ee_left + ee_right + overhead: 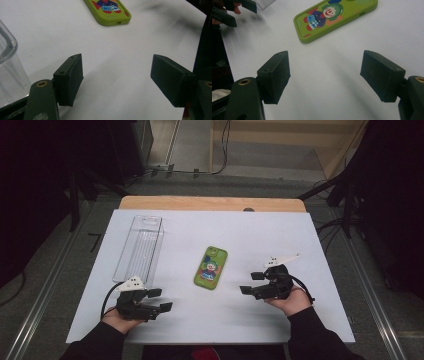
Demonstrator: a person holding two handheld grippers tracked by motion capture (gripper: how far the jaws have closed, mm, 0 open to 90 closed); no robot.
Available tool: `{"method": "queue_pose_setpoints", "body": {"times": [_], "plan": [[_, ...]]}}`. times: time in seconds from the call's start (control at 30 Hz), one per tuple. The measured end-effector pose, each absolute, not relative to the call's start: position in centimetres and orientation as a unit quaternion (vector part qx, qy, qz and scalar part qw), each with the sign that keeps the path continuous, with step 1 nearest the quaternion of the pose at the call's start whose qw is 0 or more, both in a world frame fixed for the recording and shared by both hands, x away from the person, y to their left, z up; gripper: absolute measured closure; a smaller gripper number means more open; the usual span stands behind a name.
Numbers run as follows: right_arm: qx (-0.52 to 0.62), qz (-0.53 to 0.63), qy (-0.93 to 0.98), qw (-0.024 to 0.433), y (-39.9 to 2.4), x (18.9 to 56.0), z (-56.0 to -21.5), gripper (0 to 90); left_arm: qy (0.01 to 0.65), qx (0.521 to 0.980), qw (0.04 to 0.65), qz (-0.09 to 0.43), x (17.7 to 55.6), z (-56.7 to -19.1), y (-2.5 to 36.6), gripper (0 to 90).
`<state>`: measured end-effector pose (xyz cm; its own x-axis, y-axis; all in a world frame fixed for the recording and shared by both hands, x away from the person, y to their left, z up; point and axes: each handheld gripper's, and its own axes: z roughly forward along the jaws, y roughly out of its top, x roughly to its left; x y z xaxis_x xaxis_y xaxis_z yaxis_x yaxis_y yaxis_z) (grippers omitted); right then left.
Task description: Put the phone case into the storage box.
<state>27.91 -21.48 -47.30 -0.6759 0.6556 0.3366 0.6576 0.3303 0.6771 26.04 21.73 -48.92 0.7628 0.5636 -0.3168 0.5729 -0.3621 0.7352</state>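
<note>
Insp. notes, table stn. L gripper (161,299) sits low at near-left of white tabletop (250,320), held in the person's left hand (120,319). Jaws spread wide, nothing btwn them; bare tabletop under the gap in left gripper view. R gripper (251,283) at near-right, in right hand (292,301), raised off surface. Jaws likewise spread, nothing pinched; pads clear of all items.

Green phone case (211,267), clown print face-up, lies flat on tabletop btwn the two grippers, fwd of both. From R gripper: ahead and to its left-jaw side, near but apart, no contact. From L gripper: ahead, well beyond the jaw tips, apart.

Clear plastic box (140,245), long and narrow, stands just beyond L gripper on its outer side; its corner shows close beside the left jaw in left gripper view. Contact w/ box: cannot tell.
</note>
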Motion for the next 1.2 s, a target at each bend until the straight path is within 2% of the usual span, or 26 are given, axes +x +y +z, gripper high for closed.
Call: {"method": "queue_pose_setpoints", "body": {"times": [1.2], "plan": [[-0.368,-0.41,-0.834,0.009,-16.3,32.2,-45.0,21.9,0.344,0.824,0.45,-0.01,26.0,-48.9,21.9,26.5]]}}
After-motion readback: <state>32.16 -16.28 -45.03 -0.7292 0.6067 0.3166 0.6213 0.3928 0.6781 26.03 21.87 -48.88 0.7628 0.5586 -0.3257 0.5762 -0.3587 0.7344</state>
